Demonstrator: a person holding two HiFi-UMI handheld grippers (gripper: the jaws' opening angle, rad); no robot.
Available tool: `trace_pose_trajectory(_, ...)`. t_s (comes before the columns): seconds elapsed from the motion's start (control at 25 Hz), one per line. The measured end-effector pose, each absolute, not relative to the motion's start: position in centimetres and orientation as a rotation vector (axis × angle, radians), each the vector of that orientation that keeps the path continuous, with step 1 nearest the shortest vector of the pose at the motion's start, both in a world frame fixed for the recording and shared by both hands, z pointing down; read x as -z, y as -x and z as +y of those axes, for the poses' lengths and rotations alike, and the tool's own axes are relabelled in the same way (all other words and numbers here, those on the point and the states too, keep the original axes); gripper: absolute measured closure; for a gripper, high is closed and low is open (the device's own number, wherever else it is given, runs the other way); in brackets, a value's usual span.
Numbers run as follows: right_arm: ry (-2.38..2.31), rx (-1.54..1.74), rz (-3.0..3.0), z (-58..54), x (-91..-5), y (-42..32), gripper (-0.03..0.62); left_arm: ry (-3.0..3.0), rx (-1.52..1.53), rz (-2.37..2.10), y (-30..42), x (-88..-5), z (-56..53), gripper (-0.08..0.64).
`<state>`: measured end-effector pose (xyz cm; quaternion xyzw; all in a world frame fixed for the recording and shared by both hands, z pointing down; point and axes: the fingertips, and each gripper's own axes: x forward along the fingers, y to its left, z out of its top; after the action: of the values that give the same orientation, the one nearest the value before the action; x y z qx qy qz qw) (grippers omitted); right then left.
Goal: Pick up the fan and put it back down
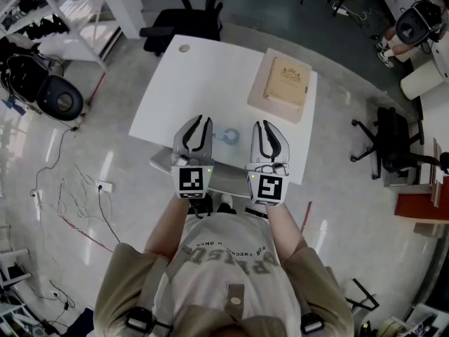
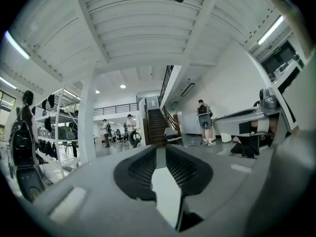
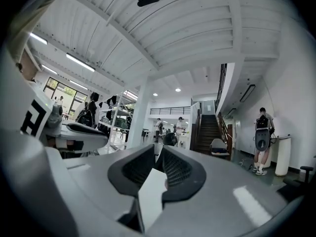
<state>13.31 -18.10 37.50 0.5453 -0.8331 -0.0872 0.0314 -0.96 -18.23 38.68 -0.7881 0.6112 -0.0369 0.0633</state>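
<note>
Fan: small round pale-blue fan [image 1: 230,136] lying on the white table [image 1: 203,76], close to the near edge.
Fan against the tongs: in the head view it sits right in the lane between the 2 grippers, left gripper [image 1: 200,121] on one side, right gripper [image 1: 265,125] on the other. It touches neither one.
Left gripper: in the left gripper view its ribbed pads [image 2: 144,169] are drawn nearly together, with just a narrow slit at the tips, and there's nothing pinched in there. The slit shows only the far room and staircase.
Right gripper: same story in the right gripper view, with the pads [image 3: 139,169] almost meeting at the tips and no object between them.
Aim: both gripper views look out level across the hall, over the tabletop rather than down at it.
Marker cubes: 1 on each gripper, left cube [image 1: 191,181] and right cube [image 1: 270,187], facing up toward the head camera.
Also on the table: a flat tan box [image 1: 286,83] at the far right corner, well apart from the fan.
Beyond the table: a black office chair [image 1: 184,20] at the far edge.
</note>
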Motion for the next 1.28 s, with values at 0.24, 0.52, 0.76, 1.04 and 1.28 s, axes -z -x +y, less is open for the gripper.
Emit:
trace_pose_trajectory(0.24,-1.678,0.306,-2.587,-18.3,-36.1,-12.6,0.572,2.345,0.117,1.856,1.1,-38.4,-18.7,0.549)
trace_pose_trajectory(0.52,-1.693,0.311,-2.594,-18.2,-36.2,-13.0,0.591,2.343,0.125,1.831,0.6,-38.2,-18.6,0.550)
trace_pose_trajectory(0.76,-1.734,0.309,-2.622,-18.0,-36.3,-13.9,0.591,2.345,0.126,1.852,0.4,-38.6,-18.5,0.551)
trace_pose_trajectory(1.04,-1.743,0.318,-2.633,-17.8,-35.8,-13.9,0.592,2.319,0.116,1.883,0.7,-38.3,-18.3,0.551)
trace_pose_trajectory(1.28,-1.752,0.312,-2.655,-17.3,-35.4,-13.4,0.594,2.317,0.114,1.898,0.9,-38.5,-18.0,0.551)
